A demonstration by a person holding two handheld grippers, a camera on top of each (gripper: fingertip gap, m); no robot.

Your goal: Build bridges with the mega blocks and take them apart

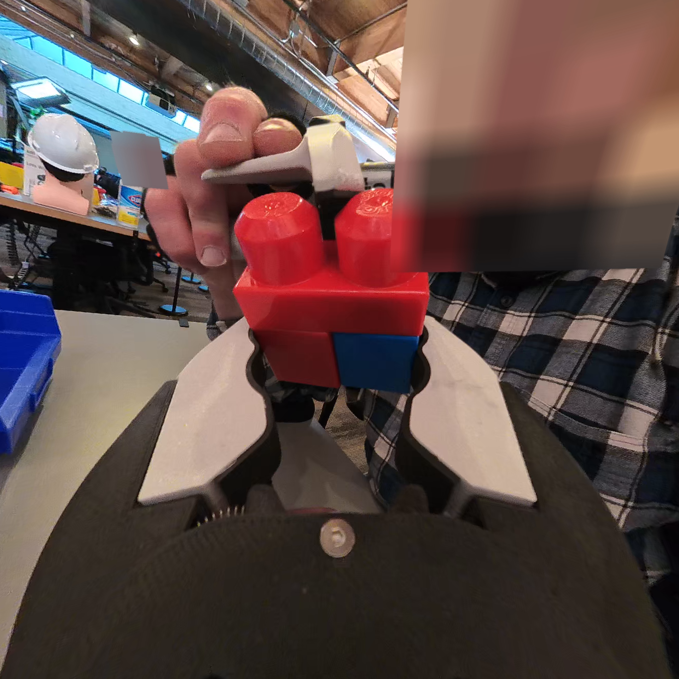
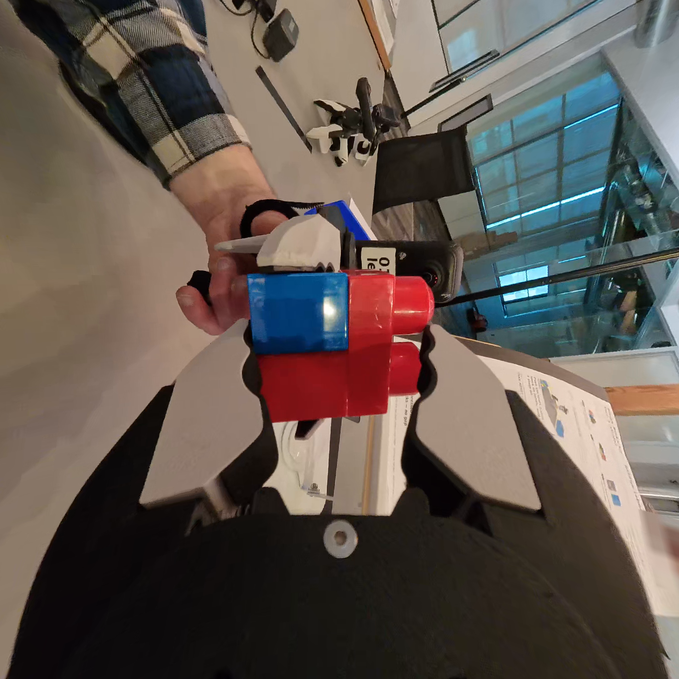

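A small bridge of mega blocks is held in the air: a red two-stud block (image 1: 330,305) sits on a red block (image 1: 301,356) and a blue block (image 1: 374,362). My left gripper (image 1: 338,352) is shut on it, with its pads pressed on the outer sides of the two lower blocks. My right gripper (image 2: 338,341) grips the same bridge lengthwise. One pad is on the base of the blue block (image 2: 297,312) and the lower red block (image 2: 305,385), and the other is on a stud of the top red block (image 2: 371,330). Its upper finger (image 1: 294,165) lies on the studs.
A blue bin (image 1: 22,367) stands on the pale table (image 1: 92,404) at the left. The person's plaid shirt (image 1: 551,367) is close behind the blocks. Spare grippers (image 2: 349,128), a black chair (image 2: 419,169) and a printed sheet (image 2: 569,441) are nearby. The grippers are tip to tip, or close to it.
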